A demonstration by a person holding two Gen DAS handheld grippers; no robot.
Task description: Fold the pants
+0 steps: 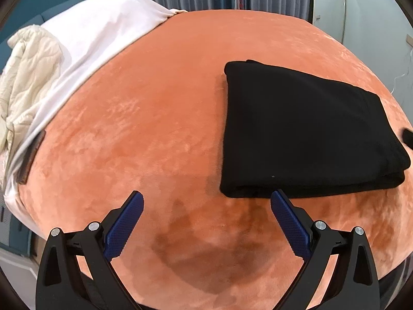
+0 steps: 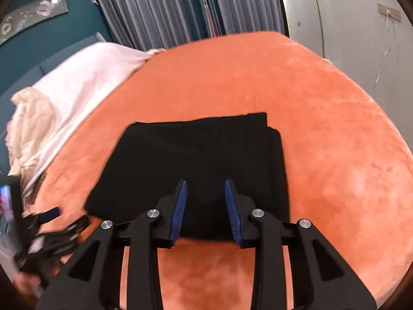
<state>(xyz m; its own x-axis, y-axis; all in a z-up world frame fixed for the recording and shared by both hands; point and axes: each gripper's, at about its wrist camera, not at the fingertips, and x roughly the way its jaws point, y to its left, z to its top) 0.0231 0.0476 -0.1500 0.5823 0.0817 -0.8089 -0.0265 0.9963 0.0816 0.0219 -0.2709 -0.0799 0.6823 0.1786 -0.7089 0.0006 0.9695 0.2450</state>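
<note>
1. Most of both views is filled by the orange blanket [image 1: 167, 98], a plush cover spread over the bed, with a white sheet [image 1: 103, 31] and a cream quilt [image 1: 28, 69] bunched along its far left side.
2. One black bundle — the pants [image 1: 304, 131] — lies flat on the blanket as a compact rectangle, several layers stacked at its near edge. They look fully folded, so I judge the task to be at its last step or done.
3. Left gripper [image 1: 206, 201] hangs above bare blanket just beside the near left corner of the pants, its blue pads spread wide and holding nothing.
4. Right gripper [image 2: 205, 190] sits over the near edge of the pants, jaws parted with only a narrow gap and no cloth pinched between them.
5. Next move, as I judge it — at most a light press to square the stacked edges, otherwise drawing both grippers clear without dragging the top layer.
</note>
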